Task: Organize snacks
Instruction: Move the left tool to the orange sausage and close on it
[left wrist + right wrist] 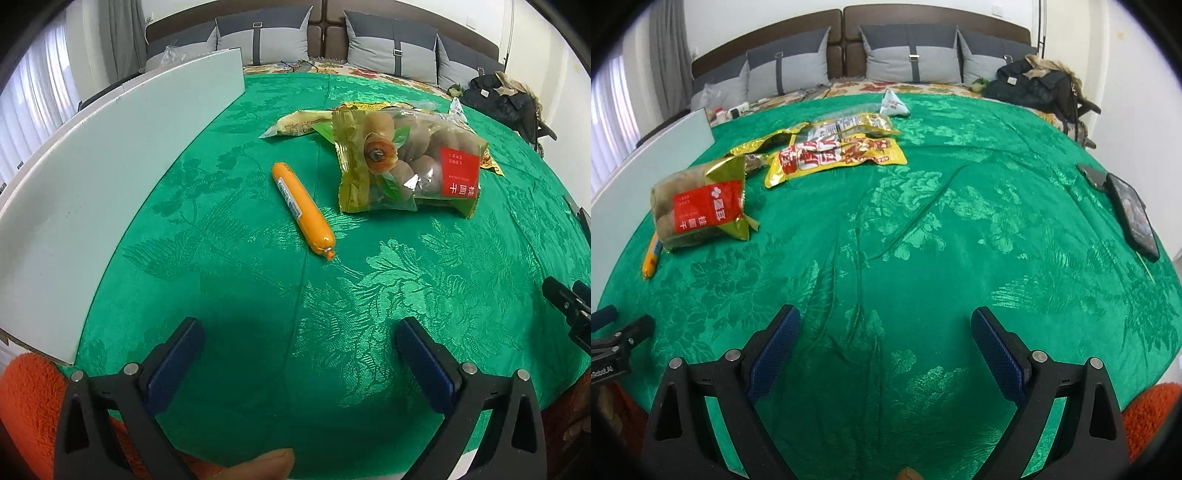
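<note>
An orange sausage stick [303, 209] lies on the green cloth [258, 295], ahead of my open left gripper [299, 328]. Behind it sits a clear bag of dried longans with a red label [406, 162], and a pale wrapped snack [301, 123] lies further back. From the right wrist view the longan bag [701, 206] is at the left, with the sausage [652, 258] poking out beside it. Yellow and red snack packets [838, 157] and a small white pouch [892, 103] lie further back. My right gripper [886, 321] is open over bare cloth.
A white board or box wall [122, 177] stands along the left edge of the cloth. A phone [1134, 218] lies at the right edge. Grey pillows [912, 59] and a dark bag [1030, 86] sit at the back. Orange fuzzy fabric [29, 398] is near my left gripper.
</note>
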`<state>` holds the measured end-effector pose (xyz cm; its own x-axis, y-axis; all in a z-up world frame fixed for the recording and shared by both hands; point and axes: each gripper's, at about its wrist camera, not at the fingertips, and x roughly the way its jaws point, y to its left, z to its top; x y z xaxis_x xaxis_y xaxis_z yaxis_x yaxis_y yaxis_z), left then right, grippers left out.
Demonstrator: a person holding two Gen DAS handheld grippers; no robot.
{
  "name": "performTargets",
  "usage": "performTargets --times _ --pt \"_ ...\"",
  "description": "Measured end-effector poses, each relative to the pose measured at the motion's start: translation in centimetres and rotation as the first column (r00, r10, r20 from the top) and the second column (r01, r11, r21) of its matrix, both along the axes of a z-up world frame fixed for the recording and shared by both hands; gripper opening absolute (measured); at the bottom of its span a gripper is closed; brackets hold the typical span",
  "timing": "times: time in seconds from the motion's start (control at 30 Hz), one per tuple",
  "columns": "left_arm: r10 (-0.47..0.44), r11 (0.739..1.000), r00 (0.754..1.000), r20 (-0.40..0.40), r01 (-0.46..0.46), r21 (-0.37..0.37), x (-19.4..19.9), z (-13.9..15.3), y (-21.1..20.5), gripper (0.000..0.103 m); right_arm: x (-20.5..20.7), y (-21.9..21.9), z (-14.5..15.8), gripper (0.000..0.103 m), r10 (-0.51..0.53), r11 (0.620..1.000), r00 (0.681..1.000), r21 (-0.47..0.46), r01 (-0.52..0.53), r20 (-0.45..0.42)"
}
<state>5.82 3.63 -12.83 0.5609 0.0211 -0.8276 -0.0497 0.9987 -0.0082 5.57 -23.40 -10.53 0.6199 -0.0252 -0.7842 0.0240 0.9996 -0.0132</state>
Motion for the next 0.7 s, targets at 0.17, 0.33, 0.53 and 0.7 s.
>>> performTargets --times 0.17,0.33,0.53,0.7 --pt "-0.005 1.000 1.000 0.005 0.005 0.002 0.02 0.01 0.00 0.103 0.18 -0.20 -0.36 0.096 -0.008 1.000 1.000 0.012 0.008 -0.017" --pt "-0.022 1.000 1.000 0.009 0.022 0.001 0.10 0.02 0.06 0.103 0.28 -0.08 -0.59 0.096 -0.002 1.000 1.000 -0.003 0.002 -0.019" --pt "-0.040 0.999 0.999 0.011 0.040 0.002 0.24 0.03 0.02 0.103 0.13 0.22 -0.80 0.097 0.005 1.000 1.000 -0.020 -0.005 -0.011" --pt "-0.063 0.998 0.998 -0.006 0.063 -0.003 0.31 0.07 0.16 0.103 0.10 0.28 -0.83 0.097 -0.007 1.000 1.000 -0.019 0.007 -0.002"
